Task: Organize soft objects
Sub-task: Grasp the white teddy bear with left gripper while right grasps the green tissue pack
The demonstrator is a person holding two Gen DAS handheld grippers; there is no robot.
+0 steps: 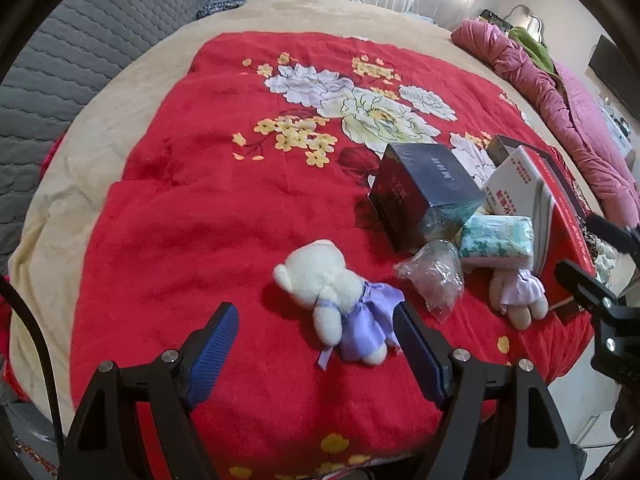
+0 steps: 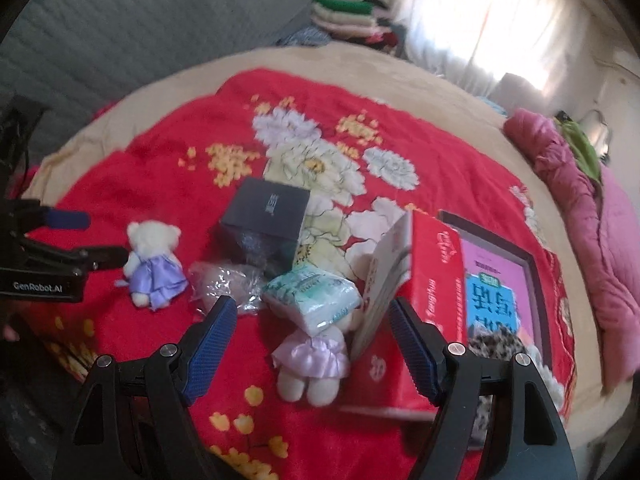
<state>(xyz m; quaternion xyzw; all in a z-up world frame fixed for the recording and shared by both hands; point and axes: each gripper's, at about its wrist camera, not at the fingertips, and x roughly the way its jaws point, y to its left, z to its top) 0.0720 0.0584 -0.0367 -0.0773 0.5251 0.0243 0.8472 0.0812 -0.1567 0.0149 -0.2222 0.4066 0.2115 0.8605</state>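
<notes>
On the red blanket, the left gripper spreads wide, empty, around the purple-dressed bear. Farther right, the right gripper gapes wide, empty, around the pink-dressed bear under a tissue pack.

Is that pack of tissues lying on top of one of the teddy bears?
Yes, the tissue pack rests over the head of the pink-dressed bear, hiding it.

Daylight glares through the curtained window, the right wrist view is motion-blurred, and fisheye bending darkens both views' edges.
</notes>
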